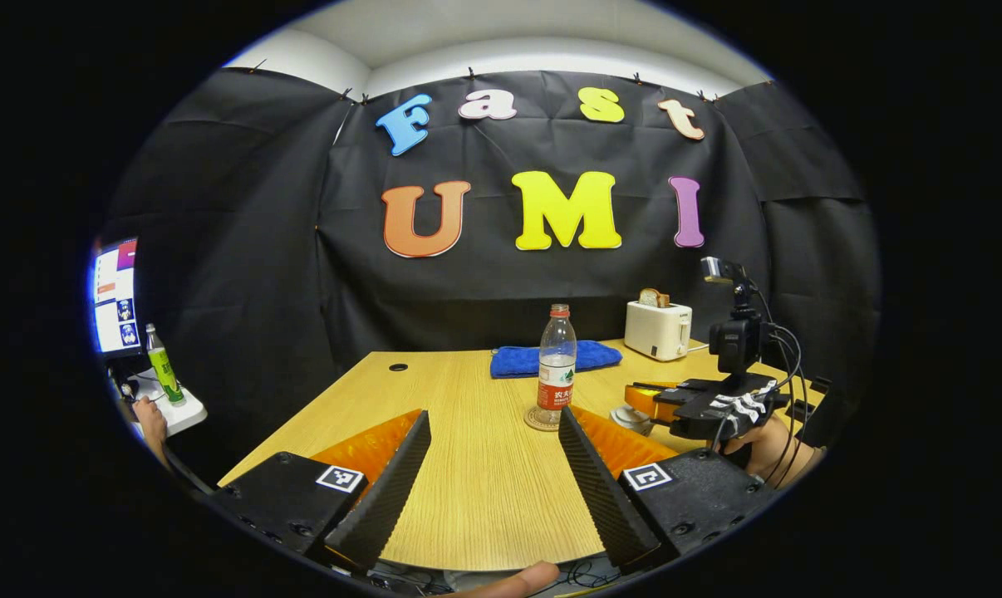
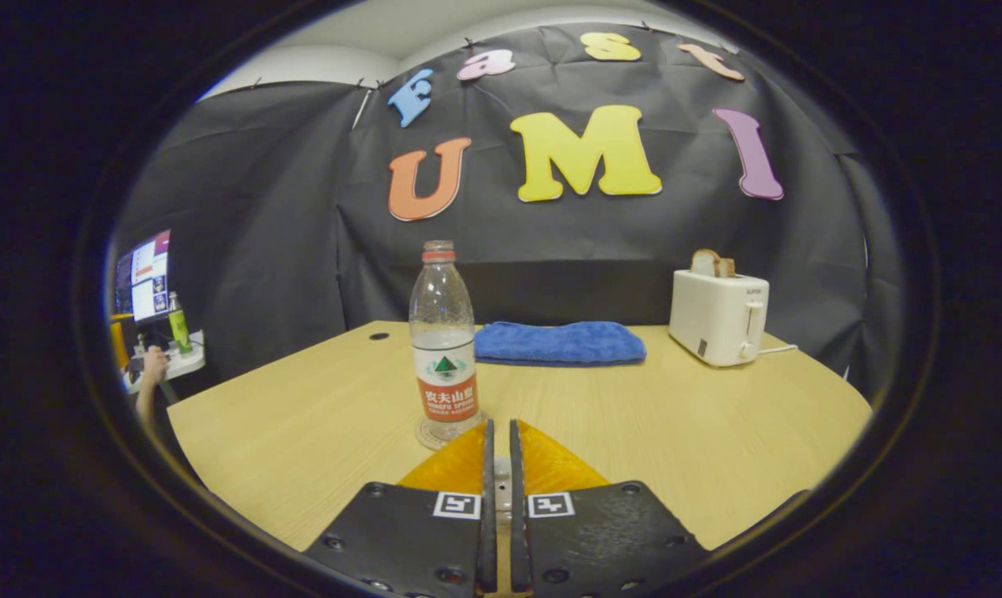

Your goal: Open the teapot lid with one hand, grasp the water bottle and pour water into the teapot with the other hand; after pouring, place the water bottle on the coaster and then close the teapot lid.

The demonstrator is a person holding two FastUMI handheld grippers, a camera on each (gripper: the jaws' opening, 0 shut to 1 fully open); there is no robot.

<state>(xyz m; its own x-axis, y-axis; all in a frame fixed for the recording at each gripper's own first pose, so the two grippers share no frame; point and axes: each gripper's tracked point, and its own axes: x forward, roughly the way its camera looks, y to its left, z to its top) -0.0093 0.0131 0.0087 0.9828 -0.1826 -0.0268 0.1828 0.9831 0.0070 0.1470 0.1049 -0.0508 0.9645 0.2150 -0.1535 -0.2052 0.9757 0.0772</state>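
Left gripper view
Water bottle [image 1: 557, 363]: upright on the round coaster [image 1: 542, 419], cap on, water low in the clear body, standing mid-table just beyond the left tool's tips.
Left tool [image 1: 494, 428]: fingers spread wide, nothing between them, bare table [image 1: 468, 465] in the gap.
Right tool [image 1: 646, 401]: off to the right, held by a hand [image 1: 768, 448], low over a pale round thing I can't make out; whether it's apart or together can't be told from here.
Room: blue folded towel [image 1: 554, 360] behind the bottle, white toaster [image 1: 657, 329] with bread at the far right, monitor [image 1: 115, 296] and a green bottle [image 1: 164, 365] on a side stand at left.

Right gripper view
Water bottle [image 2: 443, 342]: on its coaster [image 2: 424, 437], just ahead and left of the tool.
Right tool [image 2: 498, 436]: fingers drawn nearly together, a thin slit left; what sits in it can't be told.
Table [image 2: 700, 440]: light wood grain, towel [image 2: 557, 342] at the back, toaster [image 2: 719, 314] at right, well apart from the bottle.
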